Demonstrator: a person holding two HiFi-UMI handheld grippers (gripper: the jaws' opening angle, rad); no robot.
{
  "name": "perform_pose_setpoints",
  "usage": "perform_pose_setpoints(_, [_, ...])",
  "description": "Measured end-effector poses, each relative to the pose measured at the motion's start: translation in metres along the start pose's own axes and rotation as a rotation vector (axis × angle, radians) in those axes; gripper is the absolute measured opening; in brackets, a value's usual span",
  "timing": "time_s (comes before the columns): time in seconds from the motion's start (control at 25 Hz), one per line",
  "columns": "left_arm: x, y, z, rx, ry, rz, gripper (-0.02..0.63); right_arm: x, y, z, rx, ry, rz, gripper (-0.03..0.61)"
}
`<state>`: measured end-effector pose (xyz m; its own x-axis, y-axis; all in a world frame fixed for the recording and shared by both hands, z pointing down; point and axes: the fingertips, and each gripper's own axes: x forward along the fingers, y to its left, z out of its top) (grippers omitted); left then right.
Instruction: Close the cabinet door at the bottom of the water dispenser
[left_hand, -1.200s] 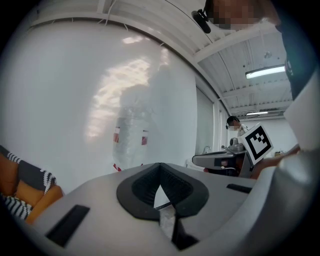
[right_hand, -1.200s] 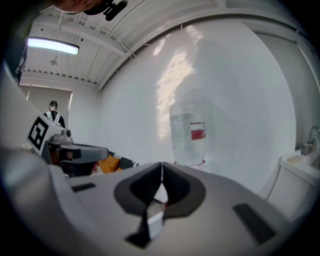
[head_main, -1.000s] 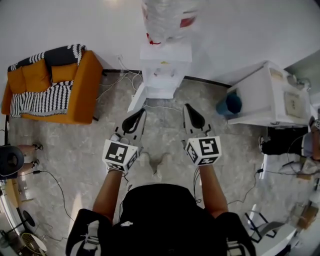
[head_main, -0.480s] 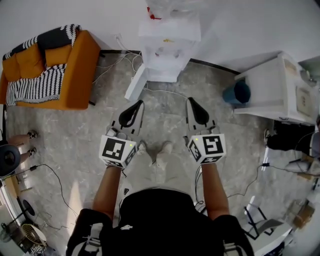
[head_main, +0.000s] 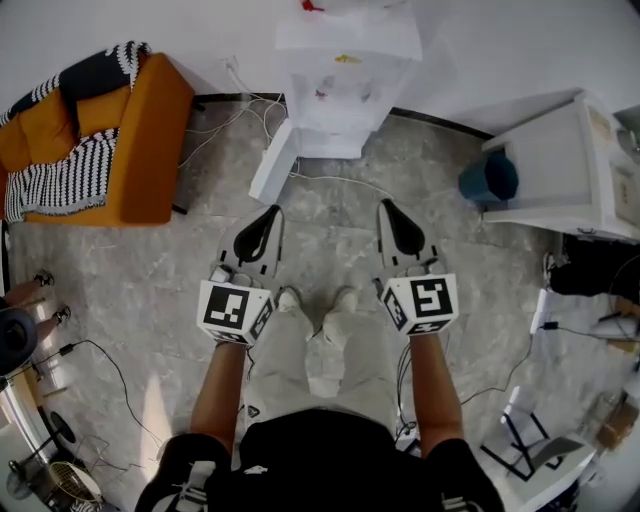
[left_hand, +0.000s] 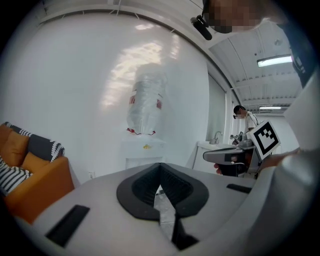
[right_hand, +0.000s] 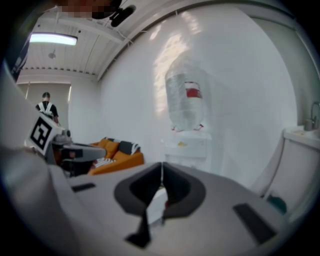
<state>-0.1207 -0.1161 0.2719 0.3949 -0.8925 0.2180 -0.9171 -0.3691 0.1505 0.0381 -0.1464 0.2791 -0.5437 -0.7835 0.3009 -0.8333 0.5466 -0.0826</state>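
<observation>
The white water dispenser (head_main: 345, 80) stands against the far wall with a clear bottle (left_hand: 145, 102) on top. Its bottom cabinet door (head_main: 272, 162) hangs open, swung out to the left over the floor. My left gripper (head_main: 262, 228) is shut and empty, a short way in front of the door's free edge. My right gripper (head_main: 395, 222) is level with it, also shut and empty, in front of the dispenser's right side. Both point at the dispenser (right_hand: 186, 147) from a distance and touch nothing. The door itself is hidden behind the jaws in both gripper views.
An orange sofa (head_main: 100, 140) with a striped throw stands at the left. A white cabinet (head_main: 560, 170) with a blue bin (head_main: 490, 178) beside it is at the right. Cables (head_main: 230, 120) trail on the floor by the dispenser. Another person's feet (head_main: 40, 282) show at far left.
Both grippers have sunk together toward the floor, still shut. The person's knees have come into view below them, and the dispenser now sits higher in the head view.
</observation>
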Motion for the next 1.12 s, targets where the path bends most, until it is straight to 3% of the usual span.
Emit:
perform_pose_setpoints(0.28, [0.016,0.013,-0.056,0.022,0.021,-0.026,0.008,0.023,-0.014,-0.053,0.014,-0.003,-0.023,0.035])
perform_pose_setpoints(1.12, [0.085,0.039,-0.217,0.067,-0.039,-0.042,0.008,0.109,-0.046,-0.208,-0.019,-0.052,0.007,0.035])
